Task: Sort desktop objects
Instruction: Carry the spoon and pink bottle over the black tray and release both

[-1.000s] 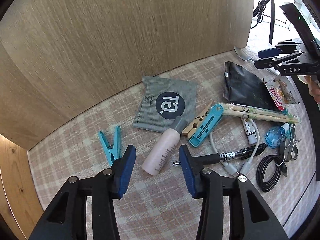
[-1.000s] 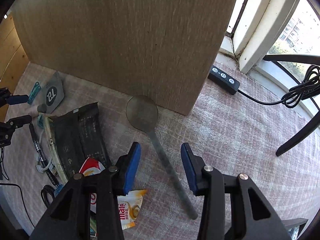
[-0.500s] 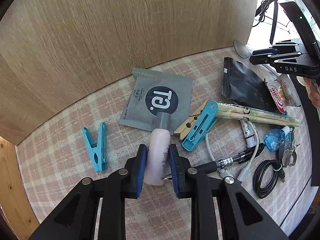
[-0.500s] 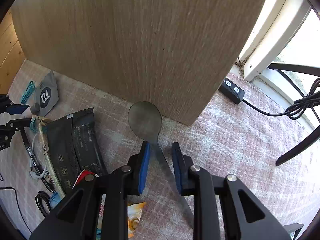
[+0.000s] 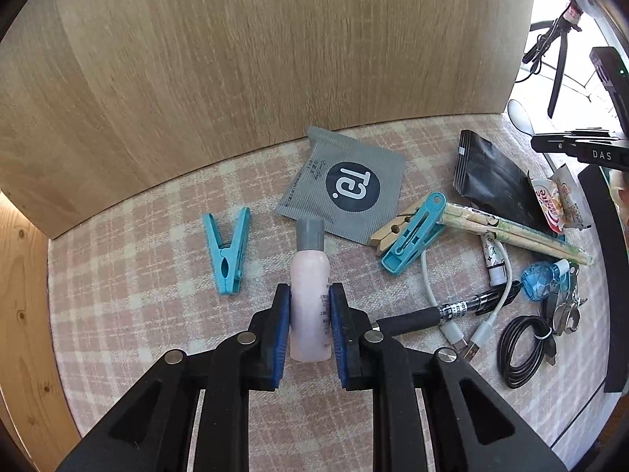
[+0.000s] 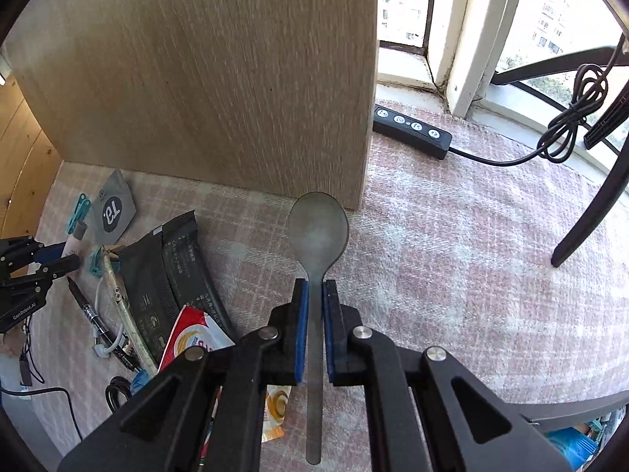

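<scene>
— Pink plaid cloth [image 5: 129, 314] covers the desk; take the grey square sachet with the dark round logo [image 5: 346, 187] as our landmark. What lies to its left?

— A turquoise plastic clothes peg [image 5: 227, 249], flat on the cloth, well apart from the sachet.

— And just below the sachet?

— The pale pink bottle with the grey cap [image 5: 309, 275]. Its cap touches the sachet's lower edge, and the left gripper [image 5: 309, 316] is clamped on its body, blue pads pressed to both sides.

— Right of the sachet?

— A wooden peg and a turquoise clip [image 5: 412, 236], then wrapped chopsticks [image 5: 515, 232], a black foil pouch [image 5: 491, 181], a black pen [image 5: 452, 310], a white cable [image 5: 491, 306] and a coiled black cable [image 5: 523, 348].

— Farther right still?

— The dull metal spoon [image 6: 317, 232], past the corner of the upright wooden board [image 6: 220, 78] that stands behind the sachet. The right gripper [image 6: 315, 330] is closed on its handle just below the bowl; whether the spoon is touching the cloth, I cannot tell.
</scene>
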{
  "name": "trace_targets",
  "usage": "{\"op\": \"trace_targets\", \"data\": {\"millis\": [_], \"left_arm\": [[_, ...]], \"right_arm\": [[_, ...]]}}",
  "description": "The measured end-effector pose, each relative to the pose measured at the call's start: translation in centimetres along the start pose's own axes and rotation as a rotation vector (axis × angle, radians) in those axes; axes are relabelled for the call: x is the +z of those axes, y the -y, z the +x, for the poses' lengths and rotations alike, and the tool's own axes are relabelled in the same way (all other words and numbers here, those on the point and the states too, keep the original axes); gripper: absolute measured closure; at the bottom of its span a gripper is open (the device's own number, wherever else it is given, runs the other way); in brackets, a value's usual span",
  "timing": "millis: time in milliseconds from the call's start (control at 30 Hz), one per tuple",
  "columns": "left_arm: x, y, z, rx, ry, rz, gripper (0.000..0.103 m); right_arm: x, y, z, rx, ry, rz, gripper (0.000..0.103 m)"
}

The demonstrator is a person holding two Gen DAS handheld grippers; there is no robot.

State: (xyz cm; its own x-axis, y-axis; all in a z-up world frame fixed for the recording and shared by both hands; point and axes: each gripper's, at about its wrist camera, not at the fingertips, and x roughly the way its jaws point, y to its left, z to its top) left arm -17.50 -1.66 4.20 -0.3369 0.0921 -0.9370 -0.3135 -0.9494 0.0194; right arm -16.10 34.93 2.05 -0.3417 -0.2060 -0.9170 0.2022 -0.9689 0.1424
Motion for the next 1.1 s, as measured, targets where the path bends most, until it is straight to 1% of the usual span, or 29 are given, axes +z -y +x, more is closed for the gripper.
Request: {"op": "trace_targets", "data": {"millis": [167,233,267,300,333,367,400,433,467,500,533,567,600,633,667,700,733,767,833,933,1033,1100], "left_arm": [[-1.5,-0.1,-3.6,-0.003,0.044,-0.012,0.085],[-2.2,0.2,-5.4,-0.02,0.067,-0.022,0.085],[-0.5,2.6,-5.4,-0.027,0.074,-0.026,0.085],[0.2,3.3,-6.2,-0.035,0.084,-0.024,0.085],[1.7,2.3,-7.6,-0.043,0.094,-0.015,0.085],[3.1,2.2,-7.9,-0.049,0.104,-0.004,0.085],[4.5,4.7,-7.2,-0.056,0.118,0.011,0.085],[6.0,5.2,-5.7,-0.065,0.126,0.021,0.085],[6.0,6.2,-6.4,-0.078,0.136,0.037,0.085],[6.7,7.1,-7.8,-0.088,0.141,0.049,0.085],[6.6,8.1,-8.3,-0.098,0.146,0.06,0.085],[6.6,9.3,-8.3,-0.109,0.149,0.07,0.085],[6.6,10.6,-8.5,-0.128,0.15,0.083,0.085],[6.6,11.6,-8.4,-0.143,0.151,0.094,0.085],[6.6,12.7,-8.6,-0.157,0.153,0.106,0.085],[6.6,14.4,-8.7,-0.177,0.157,0.129,0.085],[6.5,15.8,-9.1,-0.189,0.162,0.154,0.085],[6.3,17.1,-9.3,-0.2,0.166,0.174,0.085],[6.1,19.8,-9.9,-0.239,0.163,0.208,0.085],[5.9,24.2,-10.2,-0.287,0.16,0.262,0.085],[4.8,28.7,-11.2,-0.357,0.152,0.323,0.085],[4.0,31.9,-11.6,-0.401,0.143,0.369,0.085]], "right_arm": [[-2.6,0.3,-3.9,0.026,0.042,0.041,0.096],[-3.8,0.4,-5.7,0.033,0.057,0.064,0.096],[-4.6,0.5,-6.8,0.038,0.062,0.079,0.096],[-5.3,0.7,-7.7,0.043,0.067,0.093,0.096],[-6.3,0.8,-8.8,0.044,0.074,0.105,0.096],[-7.2,1.0,-9.8,0.037,0.082,0.116,0.096],[-8.3,1.2,-10.9,0.034,0.09,0.129,0.096],[-9.3,1.4,-11.9,0.038,0.098,0.142,0.096],[-8.1,2.4,-12.1,0.04,0.102,0.159,0.096],[-8.7,3.0,-13.0,0.041,0.111,0.175,0.096],[-10.0,3.5,-14.2,0.037,0.119,0.189,0.096],[-9.0,4.0,-14.9,0.032,0.12,0.201,0.096],[-6.6,4.4,-15.5,0.026,0.121,0.214,0.096],[-1.6,4.2,-15.4,0.018,0.121,0.229,0.096],[1.3,5.3,-12.8,0.01,0.126,0.245,0.096],[1.4,6.0,-14.8,0.001,0.131,0.26,0.096],[0.4,6.8,-15.7,-0.01,0.138,0.275,0.096],[0.9,8.0,-16.1,-0.024,0.145,0.294,0.096],[-1.3,10.0,-17.6,-0.059,0.151,0.334,0.096],[-5.0,13.4,-19.3,-0.139,0.152,0.38,0.096],[-9.2,16.5,-20.6,-0.188,0.148,0.448,0.096],[-11.0,18.5,-21.7,-0.227,0.146,0.489,0.095]]}}
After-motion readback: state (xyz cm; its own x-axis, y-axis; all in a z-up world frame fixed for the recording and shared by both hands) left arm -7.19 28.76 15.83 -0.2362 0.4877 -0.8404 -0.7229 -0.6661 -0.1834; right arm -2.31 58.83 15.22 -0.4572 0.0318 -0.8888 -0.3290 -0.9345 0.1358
